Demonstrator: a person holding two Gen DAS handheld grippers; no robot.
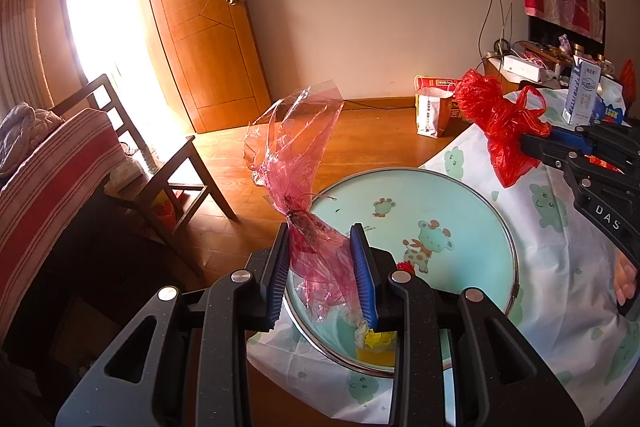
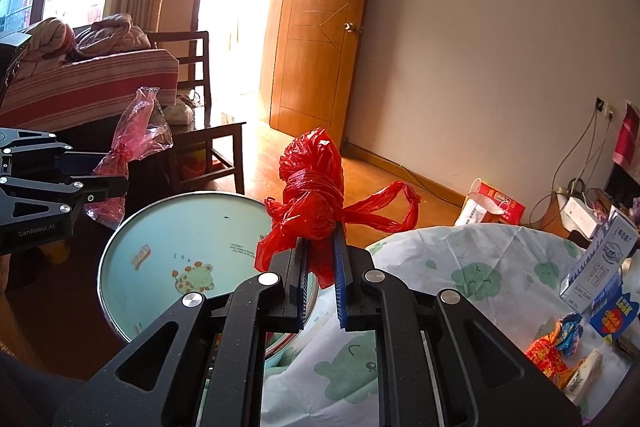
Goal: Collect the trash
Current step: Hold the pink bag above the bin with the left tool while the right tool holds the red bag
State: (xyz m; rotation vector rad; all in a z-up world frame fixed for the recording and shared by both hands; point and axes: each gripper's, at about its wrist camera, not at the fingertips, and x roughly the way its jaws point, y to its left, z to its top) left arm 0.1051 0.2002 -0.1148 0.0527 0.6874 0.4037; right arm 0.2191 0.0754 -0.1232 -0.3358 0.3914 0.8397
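Trash is held in both tongs above the round basin [image 1: 496, 223]: the pink cellophane wrapper [image 1: 316, 247] pinched in the left tongs [image 1: 326, 267], the knotted red plastic bag [image 2: 316, 195] clamped in the right tongs [image 2: 322, 267], and both are best released only once directly over the basin, clear of the worktop [image 2: 480, 267].

A table [image 2: 460, 267] is covered by a white cloth printed with green animals; on it a round tray [image 2: 168, 247], a milk carton [image 2: 596, 267] and snack wrappers [image 2: 560, 347] are set.
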